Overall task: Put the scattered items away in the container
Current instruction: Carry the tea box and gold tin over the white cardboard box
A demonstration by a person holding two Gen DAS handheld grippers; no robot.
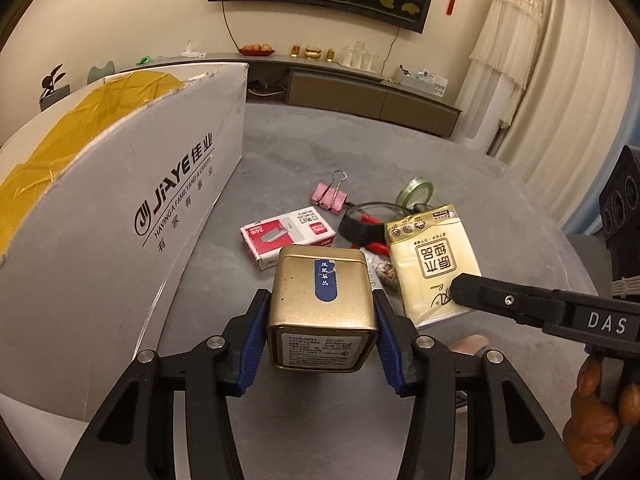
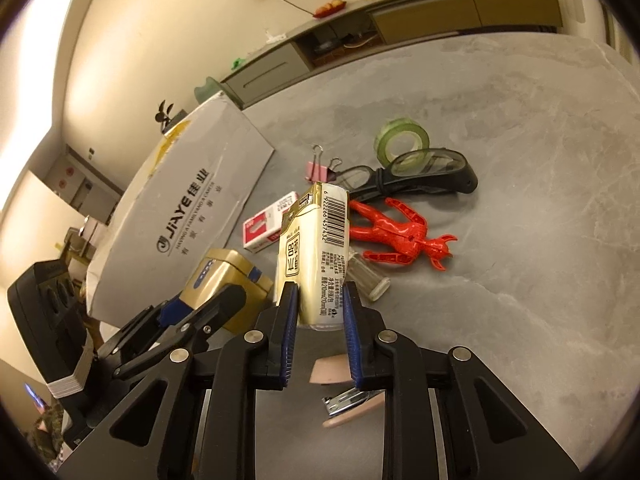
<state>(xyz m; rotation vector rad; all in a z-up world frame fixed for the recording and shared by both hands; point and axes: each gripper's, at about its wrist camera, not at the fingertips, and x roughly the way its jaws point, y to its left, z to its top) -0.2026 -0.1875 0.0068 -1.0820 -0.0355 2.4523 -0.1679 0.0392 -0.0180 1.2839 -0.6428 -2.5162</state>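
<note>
Grippers first: your left gripper (image 1: 322,320) is squeezing a small square gold metal tin with a blue label (image 1: 322,304), its blue pads (image 1: 256,340) pressing on both sides of the tin. You are holding the tin up off the grey stone table (image 1: 280,152). Your right gripper (image 2: 320,312) is pinching a cream and gold pack of paper tissues (image 2: 316,256) between its two blue pads (image 2: 290,312), nearly closed on it. The pack is standing on its edge with the barcode facing up.

Just to the left of the tin, the big white cardboard box with black "JIAYE" letters and yellow tape inside (image 1: 120,200) is sitting on the table with its top open. The tin is near the box wall but not inside it.

Behind the tin, a red and white box of staples (image 1: 286,236) is lying flat. Past it, a pink binder clip (image 1: 328,196) is resting beside a roll of green tape (image 2: 402,142). Black safety glasses (image 2: 412,174) are lying next to the tape, touching it. A red plastic toy figure (image 2: 400,236) is lying on its back just in front of the glasses. A small clear jar (image 2: 368,278) is lying beside the tissue pack. Under your right gripper, a pink stapler (image 2: 346,406) is sitting on the table.
</note>
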